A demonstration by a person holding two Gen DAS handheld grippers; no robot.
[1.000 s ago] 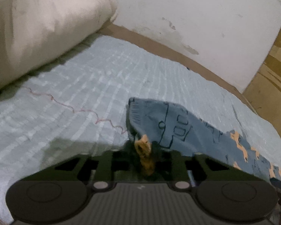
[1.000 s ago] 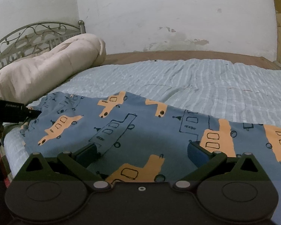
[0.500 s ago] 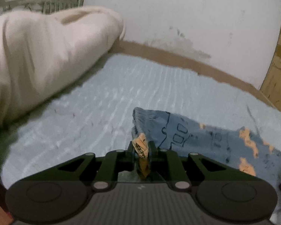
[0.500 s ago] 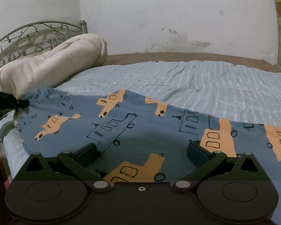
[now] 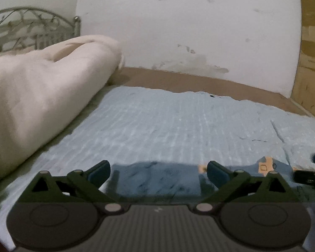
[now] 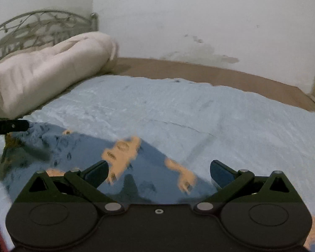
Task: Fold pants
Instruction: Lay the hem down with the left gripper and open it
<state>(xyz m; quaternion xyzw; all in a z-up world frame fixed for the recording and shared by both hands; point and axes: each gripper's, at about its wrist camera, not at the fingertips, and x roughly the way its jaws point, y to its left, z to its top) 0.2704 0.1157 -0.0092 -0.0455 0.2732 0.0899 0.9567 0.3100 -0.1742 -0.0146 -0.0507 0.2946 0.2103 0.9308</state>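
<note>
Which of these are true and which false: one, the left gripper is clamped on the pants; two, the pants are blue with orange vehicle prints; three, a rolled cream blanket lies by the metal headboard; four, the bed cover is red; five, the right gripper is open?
1. False. The left gripper has its jaws opening wide, and its pads press on nothing; the pants lie flat below it.
2. True.
3. True. The rolled cream blanket lies in front of the metal headboard.
4. False. The bed cover is pale blue.
5. True. The right gripper has its jaws spread with nothing pinched.
</note>
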